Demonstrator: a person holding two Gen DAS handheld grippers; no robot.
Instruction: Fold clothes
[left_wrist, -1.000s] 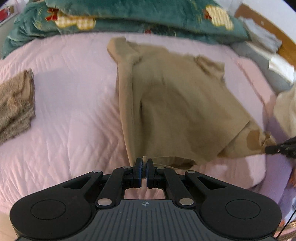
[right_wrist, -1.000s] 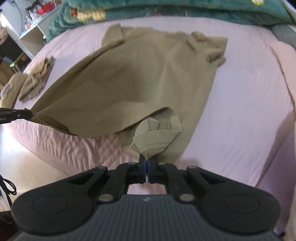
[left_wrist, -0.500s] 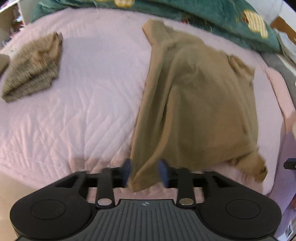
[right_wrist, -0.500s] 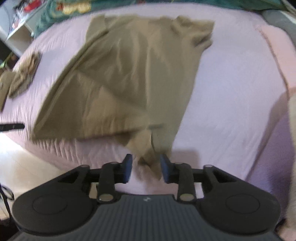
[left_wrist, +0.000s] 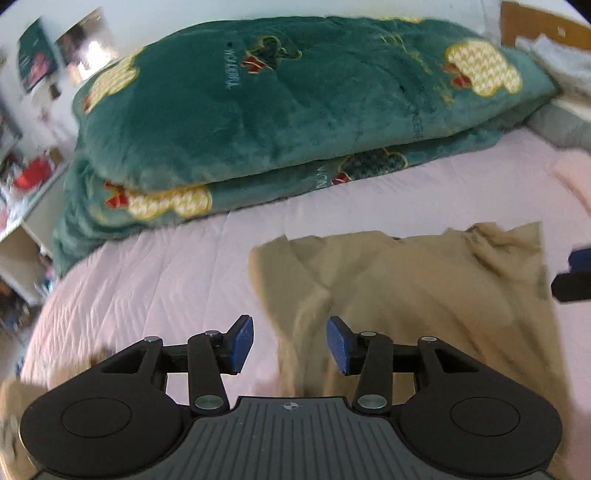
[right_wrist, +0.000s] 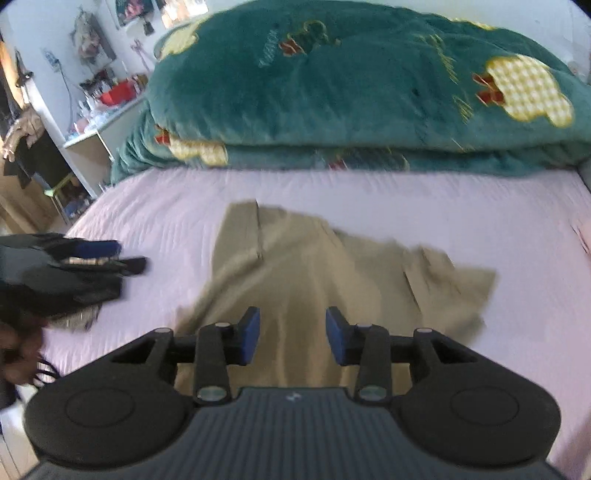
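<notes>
A tan short-sleeved shirt lies spread on the pink quilted bed. My left gripper hovers over the shirt's left edge. Its blue pads are apart and still opening, with nothing pressed between them. In the right wrist view my right gripper is open above the middle of the shirt, clear of the cloth. The left gripper shows blurred at that view's left edge. The right gripper peeks in at the right edge of the left wrist view.
A folded green plush blanket with yellow checked patches is stacked along the far side of the bed. A cluttered white desk stands beyond the bed's left side. Grey fabric lies at the far right.
Both grippers were shut on the shirt's hem corners, then opened and let go. Both have since swung forward over the shirt toward the green blanket.
</notes>
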